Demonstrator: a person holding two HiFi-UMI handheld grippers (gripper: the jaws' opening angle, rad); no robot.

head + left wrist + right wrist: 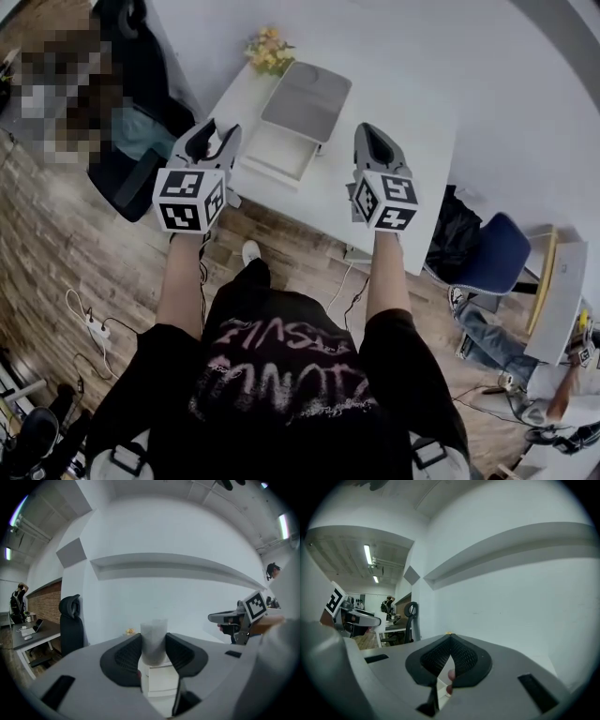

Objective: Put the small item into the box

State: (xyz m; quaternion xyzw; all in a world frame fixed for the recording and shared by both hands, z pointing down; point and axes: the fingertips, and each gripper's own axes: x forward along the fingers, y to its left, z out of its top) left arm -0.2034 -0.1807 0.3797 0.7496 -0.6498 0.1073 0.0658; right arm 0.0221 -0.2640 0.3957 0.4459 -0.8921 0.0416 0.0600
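Head view looks steeply down on a person holding the left gripper (217,133) and the right gripper (372,136) side by side at the near edge of a white rectangular bench (412,141), both pointing forward and well apart from each other.

Ahead of the jaws, and between the two grippers, a shallow white rectangular box (279,150) sits open on the bench, with its flat grey lid (307,98) tipped back on the far side. The small yellow, flower-like item (267,49) lies on the bench beyond that lid, near its far left corner. It is outside the box and farther from both sets of jaws than the box is.

Left gripper view shows its jaws standing wide apart with nothing gripped. The raised lid and the box show through the gap, farther off, and the yellow item sits just left of the left jaw's tip.

Right gripper view shows its jaws drawn together, their ribbed black pads (461,657) meeting at the tips, with nothing seen between them.

A black office chair (70,620) stands off to the left of the left jaws, on a wood-plank floor (56,244).
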